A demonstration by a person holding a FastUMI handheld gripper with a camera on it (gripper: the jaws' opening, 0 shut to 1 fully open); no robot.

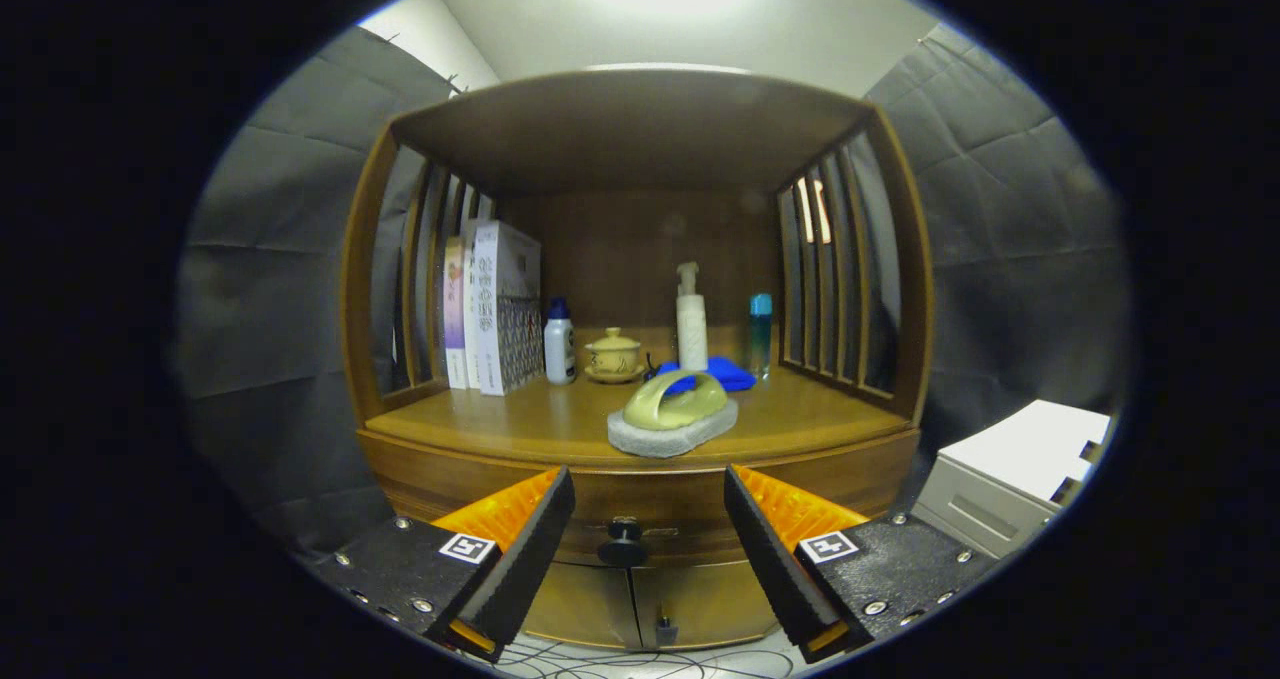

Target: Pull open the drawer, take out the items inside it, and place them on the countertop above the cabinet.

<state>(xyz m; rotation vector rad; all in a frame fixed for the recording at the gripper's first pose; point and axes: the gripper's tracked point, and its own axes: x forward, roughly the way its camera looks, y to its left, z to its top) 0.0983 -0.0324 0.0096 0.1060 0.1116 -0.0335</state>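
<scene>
So the gripper (648, 549) is spread wide with nothing held, hanging in front of a wooden cabinet (400, 259). Right in the gap between the two fingers you can see the drawer (660, 504), and it's closed, front flush with the cabinet. Its dark round knob (622, 539) sits about midway between the fingertips but a bit beyond them, not touching either one. Below the drawer there's a pair of small cabinet doors (640, 599) meeting in the middle.

Above the drawer is the countertop (500, 424), well past the fingers. Near its front edge sits a scrubbing pad with a yellow-green handle (673, 417), grey pad underneath. Behind that is a blue cloth (725, 371), a white pump bottle (690, 324), a small teal bottle (760, 334) off toward the slatted side, a little yellow lidded pot on a saucer (613, 355), and a white bottle with a blue cap (559, 341). A few books (495, 309) stand upright against the other slatted side.

Writing-wise: the books have print on the spines and covers, but it's too small and blurry for me to read. Each finger carries a square black-and-white marker tag (468, 547).

Off to the side of the cabinet there's a white box-like unit (1020, 459), and some cables (640, 664) on the floor under the doors.
</scene>
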